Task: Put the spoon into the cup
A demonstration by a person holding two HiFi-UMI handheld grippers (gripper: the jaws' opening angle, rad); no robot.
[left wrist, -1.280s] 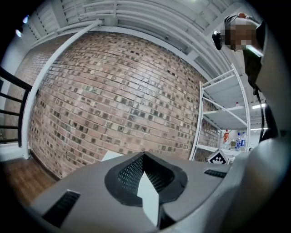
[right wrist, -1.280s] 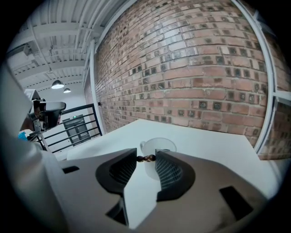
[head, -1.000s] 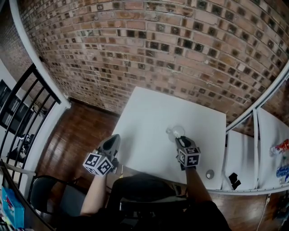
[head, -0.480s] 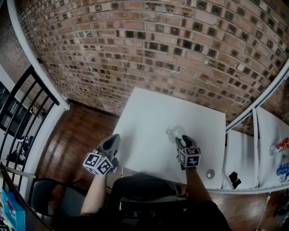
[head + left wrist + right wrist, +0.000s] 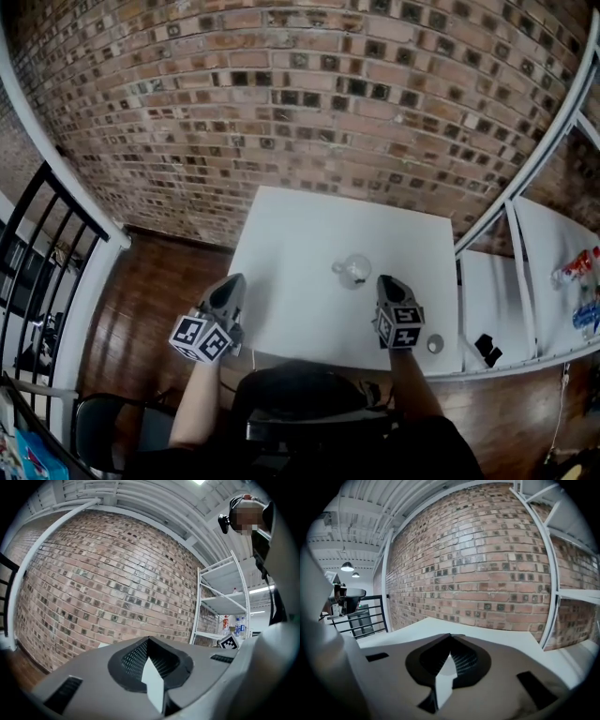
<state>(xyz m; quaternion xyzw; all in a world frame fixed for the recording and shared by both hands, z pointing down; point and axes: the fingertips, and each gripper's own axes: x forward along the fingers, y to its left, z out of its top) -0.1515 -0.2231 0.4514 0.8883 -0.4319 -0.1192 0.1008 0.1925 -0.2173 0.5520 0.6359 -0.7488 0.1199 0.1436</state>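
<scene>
A clear glass cup (image 5: 354,270) stands on the white table (image 5: 309,225), near its middle front. Something pale glints inside the cup, but the spoon is too small to make out. My right gripper (image 5: 385,281) hovers just right of the cup, apart from it. It is shut with nothing between its jaws (image 5: 450,638). My left gripper (image 5: 232,283) hangs over the table's front left edge, far from the cup. It is also shut and empty (image 5: 149,640). Neither gripper view shows the cup.
A small grey round thing (image 5: 435,344) lies at the table's front right corner. White shelving (image 5: 525,272) with bottles (image 5: 574,267) and a black item (image 5: 486,349) stands to the right. A brick wall (image 5: 309,103) is behind and a black railing (image 5: 56,225) to the left.
My right gripper has drawn back from the cup, where its tips stood before, and now sits to the cup's right. The head view has shifted. The left gripper has stayed put.
</scene>
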